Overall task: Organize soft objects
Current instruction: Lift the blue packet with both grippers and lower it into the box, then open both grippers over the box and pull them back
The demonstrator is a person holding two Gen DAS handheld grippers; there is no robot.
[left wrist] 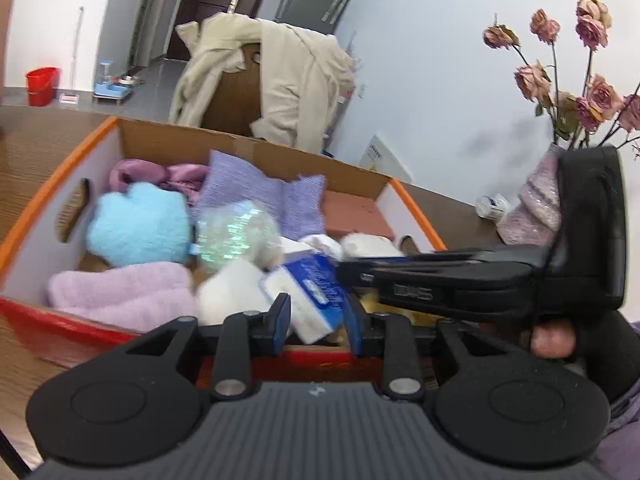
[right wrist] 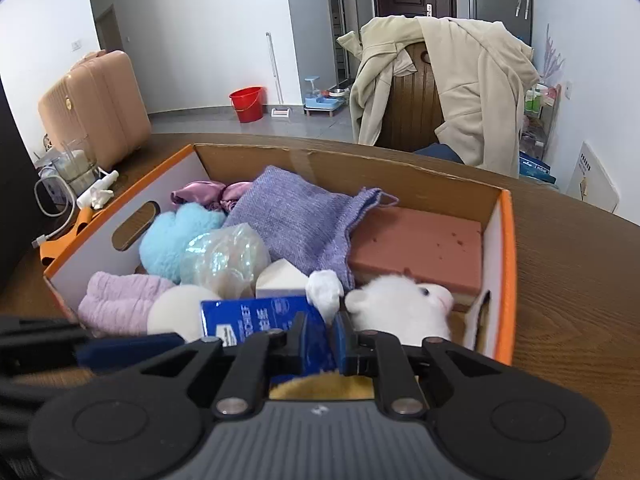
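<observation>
I am working over a brown wood-grain table (right wrist: 580,280) in a room with a grey floor; beyond it a beige coat (right wrist: 460,76) hangs over a dark chair, a red bucket (right wrist: 247,103) stands on the floor, a pink suitcase (right wrist: 100,104) sits far left, and a vase of dried roses (left wrist: 536,204) stands on the table to the right. An orange-edged cardboard box (right wrist: 507,264) on the table holds the soft things: a light blue plush (right wrist: 172,240), a purple knit cloth (right wrist: 296,224), a lilac towel (right wrist: 116,304), a pink sponge block (right wrist: 420,248) far right, a white plush toy (right wrist: 396,308) near right, and a blue tissue pack (right wrist: 260,316) at the near edge. My left gripper (left wrist: 316,320) hovers at the box's near wall, jaws narrowly apart with the tissue pack showing between them; I cannot tell whether they pinch it. My right gripper (right wrist: 320,336) has only a slim gap, its tips by the tissue pack and the white plush; I cannot tell whether it grips anything.
</observation>
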